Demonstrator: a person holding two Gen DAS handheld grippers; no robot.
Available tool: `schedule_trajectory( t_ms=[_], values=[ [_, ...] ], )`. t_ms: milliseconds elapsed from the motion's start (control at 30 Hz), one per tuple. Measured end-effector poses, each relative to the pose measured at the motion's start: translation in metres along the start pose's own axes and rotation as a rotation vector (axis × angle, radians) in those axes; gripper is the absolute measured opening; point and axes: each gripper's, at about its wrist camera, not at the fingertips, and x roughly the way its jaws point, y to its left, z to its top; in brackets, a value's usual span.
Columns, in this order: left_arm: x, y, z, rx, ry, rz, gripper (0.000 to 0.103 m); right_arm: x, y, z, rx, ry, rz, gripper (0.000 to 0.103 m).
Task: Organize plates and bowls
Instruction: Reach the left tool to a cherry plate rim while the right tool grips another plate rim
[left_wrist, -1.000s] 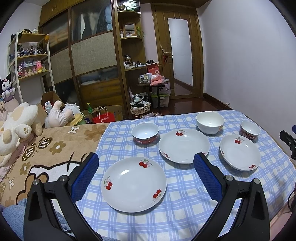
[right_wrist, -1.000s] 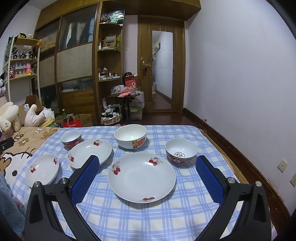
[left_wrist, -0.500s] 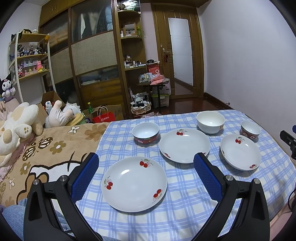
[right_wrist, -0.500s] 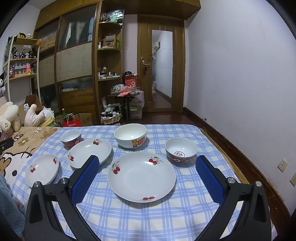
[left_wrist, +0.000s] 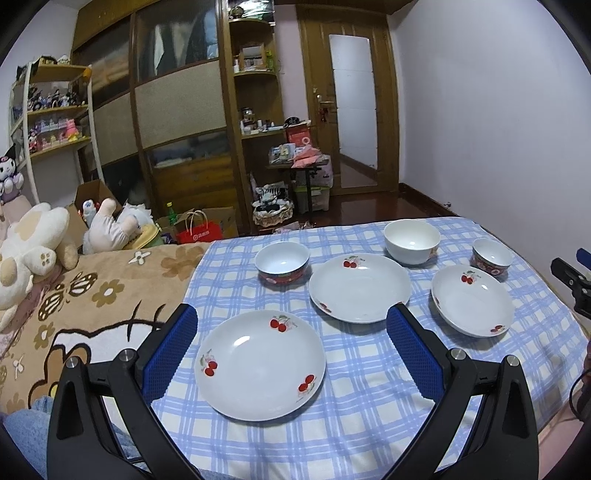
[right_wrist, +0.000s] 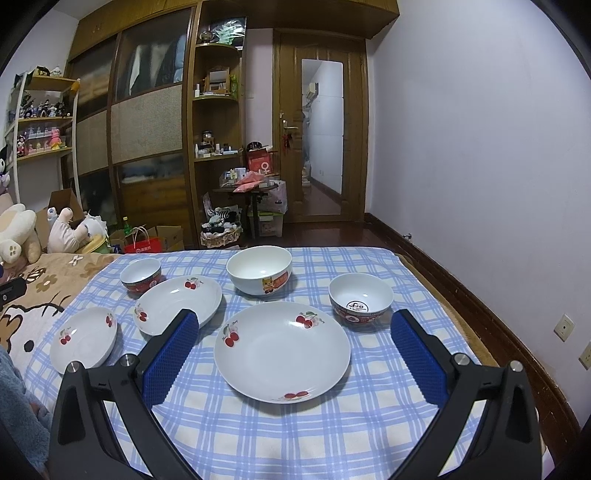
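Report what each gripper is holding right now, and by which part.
Nothing is held. The left gripper and the right gripper are both open and empty, each hovering over a cherry plate without touching it.

**A lived-in bedroom at home**

A bedroom in a home is shown. A brown cartoon-print fleece blanket (left_wrist: 92, 306) is spread beside a blue-and-white checked cloth (right_wrist: 295, 424). Large cream plush toys (left_wrist: 29, 240) are piled at the left. A tall wooden wardrobe with woven panels (right_wrist: 147, 122), a white shelf crowded with small figurines (left_wrist: 55, 110) and a wooden door with a frosted pane (left_wrist: 354, 107) are seen behind.
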Motion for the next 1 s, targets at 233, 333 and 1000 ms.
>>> schedule_trajectory(
  t_ms=[233,333,1000],
  values=[
    [-0.003,-0.013,0.007,0.053,0.010,-0.016,0.101,-0.002,-0.005,0.002,0.026,0.005,-0.002,0.103],
    [-0.009,-0.018,0.014,0.076,0.012,-0.028,0.101,-0.003,-0.005,0.006,0.027,0.004,-0.007,0.103],
    [0.028,-0.057,0.083,0.075,0.058,-0.107,0.101,0.003,-0.026,0.033,0.037,-0.005,-0.061,0.103]
  ],
)
